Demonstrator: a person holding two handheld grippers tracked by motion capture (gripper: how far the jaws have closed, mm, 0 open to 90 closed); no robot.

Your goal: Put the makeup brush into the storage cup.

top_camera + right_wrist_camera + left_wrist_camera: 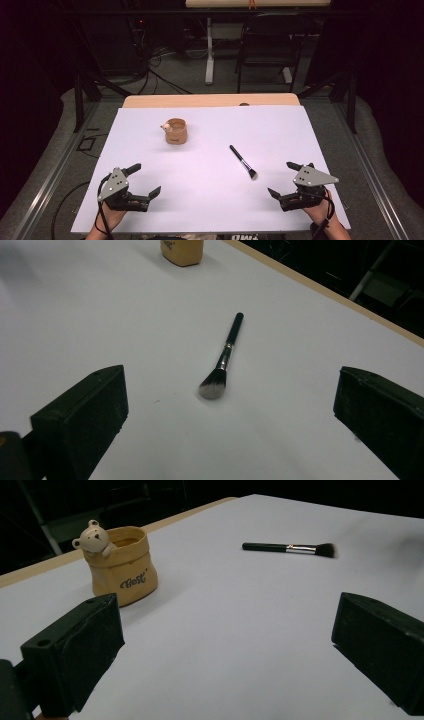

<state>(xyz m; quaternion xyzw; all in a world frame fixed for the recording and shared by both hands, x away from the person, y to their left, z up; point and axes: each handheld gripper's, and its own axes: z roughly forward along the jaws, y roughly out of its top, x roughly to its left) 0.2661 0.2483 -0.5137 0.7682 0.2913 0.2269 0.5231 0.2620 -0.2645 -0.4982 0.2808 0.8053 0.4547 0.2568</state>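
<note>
Right gripper (290, 179), jaws spread and empty, sits just near of the makeup brush (243, 162) lying flat mid-table; left gripper (140, 180) likewise spread; bear cup (176, 131) stands far left, nothing yet grasped

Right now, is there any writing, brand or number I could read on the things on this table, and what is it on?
"Bear": dark script on the front of the tan pot, the one with a small bear figure at its rim; the letters are soft, so this reading is not sure.
In the right claw's view the same print on the pot is cut off and too blurred to read.
Brush: no writing legible.
</note>
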